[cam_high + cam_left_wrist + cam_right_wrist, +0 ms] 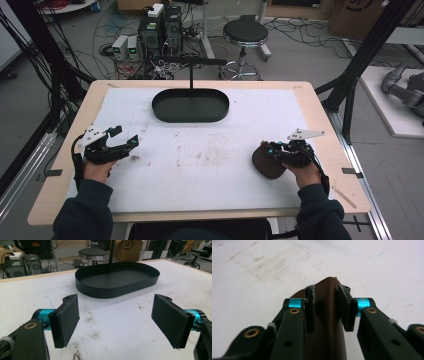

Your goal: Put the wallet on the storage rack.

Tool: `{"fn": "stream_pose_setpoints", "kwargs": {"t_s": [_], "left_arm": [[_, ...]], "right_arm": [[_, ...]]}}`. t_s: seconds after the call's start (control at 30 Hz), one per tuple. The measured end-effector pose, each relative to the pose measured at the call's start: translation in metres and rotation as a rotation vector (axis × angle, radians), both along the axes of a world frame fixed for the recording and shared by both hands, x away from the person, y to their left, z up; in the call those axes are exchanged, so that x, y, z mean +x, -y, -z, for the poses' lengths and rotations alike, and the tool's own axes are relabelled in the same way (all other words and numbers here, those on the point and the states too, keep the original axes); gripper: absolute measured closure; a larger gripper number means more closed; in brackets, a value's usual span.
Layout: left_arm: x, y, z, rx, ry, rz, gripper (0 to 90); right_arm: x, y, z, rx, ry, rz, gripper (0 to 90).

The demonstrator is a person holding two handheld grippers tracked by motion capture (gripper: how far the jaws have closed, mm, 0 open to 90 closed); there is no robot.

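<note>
A dark brown rounded object point(264, 161) sits at the right side of the white mat, and my right gripper point(276, 150) is shut on it. In the right gripper view the two black jaws press on either side of the brown object point(327, 315), which runs between them toward the camera. My left gripper point(125, 137) hovers over the mat's left side, open, with nothing between its pads point(66, 320). A black oval tray point(190, 105) with an upright post stands at the far middle of the mat, and it lies ahead in the left gripper view as the tray point(117, 278).
The white mat point(200, 155) covers a wooden table and bears brown stains near its middle. Beyond the far edge stand a stool point(245, 35), computer boxes and loose cables. Black frame posts rise at both sides.
</note>
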State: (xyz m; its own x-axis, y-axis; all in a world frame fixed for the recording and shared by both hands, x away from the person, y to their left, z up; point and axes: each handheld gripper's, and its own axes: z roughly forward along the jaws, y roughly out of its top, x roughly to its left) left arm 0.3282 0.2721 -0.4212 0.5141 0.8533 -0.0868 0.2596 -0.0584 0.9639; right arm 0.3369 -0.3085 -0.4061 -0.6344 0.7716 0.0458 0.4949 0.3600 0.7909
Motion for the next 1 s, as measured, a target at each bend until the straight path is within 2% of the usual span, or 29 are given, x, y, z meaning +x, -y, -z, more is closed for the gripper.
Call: {"fn": "stream_pose_setpoints", "kwargs": {"t_s": [0.03,0.07,0.1,0.13,0.2,0.23,0.27,0.33,0.4,0.47,0.53,0.63,0.73,0.77,0.8,1.0], "left_arm": [[0.000,0.000,0.000,0.001,-0.001,0.002,22.3],[0.000,-0.001,0.000,0.001,0.000,-0.001,22.3],[-0.001,-0.001,0.000,0.002,-0.001,-0.002,22.3],[-0.001,-0.001,0.000,0.002,0.000,-0.002,22.3],[-0.001,-0.001,0.000,0.004,0.000,-0.003,22.3],[-0.001,-0.001,0.000,0.004,0.001,0.000,22.3],[-0.001,0.000,0.000,0.007,-0.001,0.003,22.3],[-0.001,0.001,0.000,0.010,0.000,0.010,22.3],[-0.001,0.001,0.000,0.010,0.003,0.012,22.3],[-0.001,0.001,0.000,0.010,0.003,0.011,22.3],[-0.001,0.001,0.000,0.007,0.002,0.008,22.3],[-0.001,0.000,0.001,0.017,0.000,0.007,22.3],[-0.001,0.001,0.001,0.019,-0.001,0.007,22.3],[-0.001,0.001,0.001,0.022,-0.001,0.010,22.3],[-0.001,0.001,0.001,0.023,-0.002,0.010,22.3],[-0.001,0.001,0.001,0.020,-0.003,0.007,22.3]], "right_arm": [[0.000,0.000,0.000,0.000,0.000,0.000,73.5],[-0.001,0.000,-0.004,-0.017,0.035,0.026,74.1],[-0.005,0.000,-0.010,-0.076,0.129,0.081,75.0],[-0.005,0.000,-0.010,-0.076,0.129,0.081,75.0],[-0.009,-0.002,-0.013,-0.133,0.209,0.130,75.0],[-0.010,-0.004,-0.013,-0.169,0.241,0.137,74.9],[-0.011,-0.006,-0.013,-0.192,0.248,0.133,74.9],[-0.011,-0.010,-0.011,-0.196,0.260,0.112,74.9],[-0.012,-0.014,-0.011,-0.180,0.257,0.087,75.0],[-0.013,-0.020,-0.009,-0.143,0.247,0.022,73.9],[-0.012,-0.023,-0.009,-0.141,0.244,0.000,73.3],[-0.012,-0.024,-0.008,-0.138,0.243,-0.001,72.4],[-0.012,-0.023,-0.009,-0.115,0.234,-0.003,70.2],[-0.012,-0.022,-0.009,-0.105,0.233,-0.005,68.7],[-0.011,-0.021,-0.009,-0.086,0.232,-0.006,60.6],[-0.011,-0.019,-0.008,-0.062,0.231,-0.001,55.9]]}}
